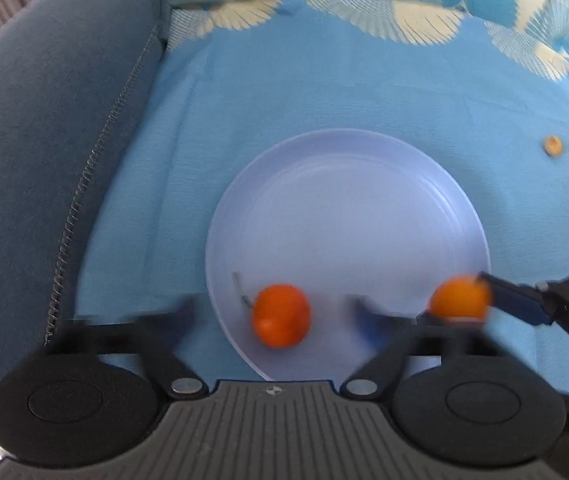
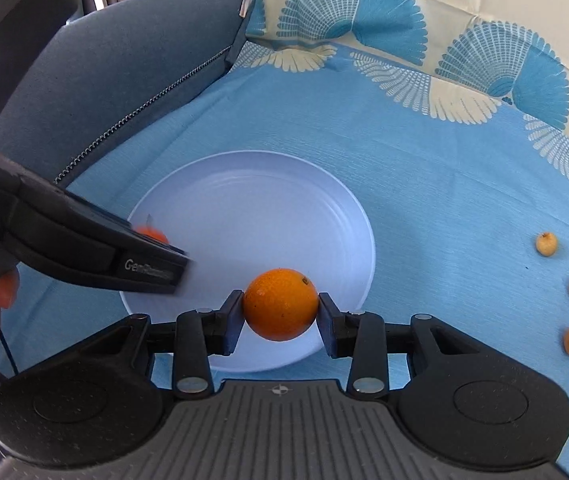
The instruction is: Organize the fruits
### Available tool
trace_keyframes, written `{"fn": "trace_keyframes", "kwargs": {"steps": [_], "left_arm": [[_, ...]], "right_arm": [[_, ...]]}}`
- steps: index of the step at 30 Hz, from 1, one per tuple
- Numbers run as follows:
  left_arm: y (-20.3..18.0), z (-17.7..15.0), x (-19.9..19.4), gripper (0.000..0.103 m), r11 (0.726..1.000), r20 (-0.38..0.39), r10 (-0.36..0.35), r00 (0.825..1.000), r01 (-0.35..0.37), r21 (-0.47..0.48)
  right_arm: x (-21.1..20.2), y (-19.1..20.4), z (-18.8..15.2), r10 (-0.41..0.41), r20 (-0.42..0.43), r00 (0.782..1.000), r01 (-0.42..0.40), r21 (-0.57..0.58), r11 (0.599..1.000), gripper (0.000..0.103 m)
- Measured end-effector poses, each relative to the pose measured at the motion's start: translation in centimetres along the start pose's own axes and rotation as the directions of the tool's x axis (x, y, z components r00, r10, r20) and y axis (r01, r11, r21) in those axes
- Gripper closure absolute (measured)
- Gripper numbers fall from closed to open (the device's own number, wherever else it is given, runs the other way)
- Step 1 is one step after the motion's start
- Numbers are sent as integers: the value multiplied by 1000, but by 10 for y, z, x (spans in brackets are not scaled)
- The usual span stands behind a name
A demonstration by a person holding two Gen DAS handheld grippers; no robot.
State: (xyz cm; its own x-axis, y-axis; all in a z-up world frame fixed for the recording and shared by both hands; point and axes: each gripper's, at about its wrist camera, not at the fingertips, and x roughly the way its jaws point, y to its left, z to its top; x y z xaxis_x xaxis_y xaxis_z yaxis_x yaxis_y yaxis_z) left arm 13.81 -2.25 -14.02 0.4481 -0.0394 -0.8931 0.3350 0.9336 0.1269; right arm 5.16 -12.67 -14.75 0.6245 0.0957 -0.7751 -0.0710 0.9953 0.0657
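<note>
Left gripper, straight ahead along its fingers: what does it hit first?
Likely the orange lying on the plate, between the open left gripper fingers; past it, bare plate. Motion blur leaves depth uncertain.

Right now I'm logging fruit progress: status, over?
Right claw shut on orange above plate. Left claw open, second orange on plate. Nothing blocking.

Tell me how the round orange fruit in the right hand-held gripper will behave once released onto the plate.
The round orange fruit is near-spherical, so it will probably roll across the smooth pale blue plate. The right hand-held gripper pinches it without visible denting, suggesting firmness. The plate's raised rim may stop it.
</note>
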Motion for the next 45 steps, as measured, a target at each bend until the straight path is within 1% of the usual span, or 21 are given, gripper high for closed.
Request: {"fn": "trace_keyframes", "kwargs": {"steps": [2,3,4,5,7,10,13,15,18,21,28,35,39,45], "left_arm": [[3,0,-12,1,1000,49,-5,999,5,-1],[4,0,-19,1,1000,53,-5,999,5,0],[5,0,-27,1,1000,57,0,998,0,-8],[6,-2,-34,0,1000,65,3,998,-2,-19],[9,-10,-52,0,999,68,7,998,-4,-46],[12,-32,-78,0,996,57,-1,998,6,-86],[15,-59,-102,0,993,48,-3,999,9,-117],[17,-76,-119,0,991,48,11,999,-5,-132],[19,-99,-139,0,988,60,13,998,-4,-155],[19,-113,-154,0,990,88,25,996,-13,-139],[16,-128,-181,0,992,157,27,987,-7,-127],[12,-137,-201,0,994,201,30,979,-8,-109],[15,-137,-206,0,993,212,36,977,-10,-121],[17,-137,-208,0,992,213,39,976,-11,-128]], "right_arm": [[-1,1,3,-2,7,1000,2,-2,1000,46],[-5,0,5,-10,22,1000,10,-4,1000,31],[-11,0,5,-21,41,999,21,-6,1000,22],[-19,0,6,-33,58,998,34,-9,999,19],[-35,-2,4,-42,65,997,43,-12,999,14],[-65,-6,-6,-54,70,996,52,19,998,8],[-97,-1,-24,-57,74,996,55,40,998,7],[-115,6,-36,-78,85,993,73,55,996,6],[-140,18,-49,-104,122,987,95,78,992,4],[-162,27,-58,-136,165,977,123,83,989,4],[-196,35,-72,-152,223,963,136,89,987,1],[-214,42,-82,-153,252,955,137,82,987,1],[-221,43,-84,-157,272,949,140,82,987,1],[-225,44,-85,-153,279,948,137,73,988,1]]}}
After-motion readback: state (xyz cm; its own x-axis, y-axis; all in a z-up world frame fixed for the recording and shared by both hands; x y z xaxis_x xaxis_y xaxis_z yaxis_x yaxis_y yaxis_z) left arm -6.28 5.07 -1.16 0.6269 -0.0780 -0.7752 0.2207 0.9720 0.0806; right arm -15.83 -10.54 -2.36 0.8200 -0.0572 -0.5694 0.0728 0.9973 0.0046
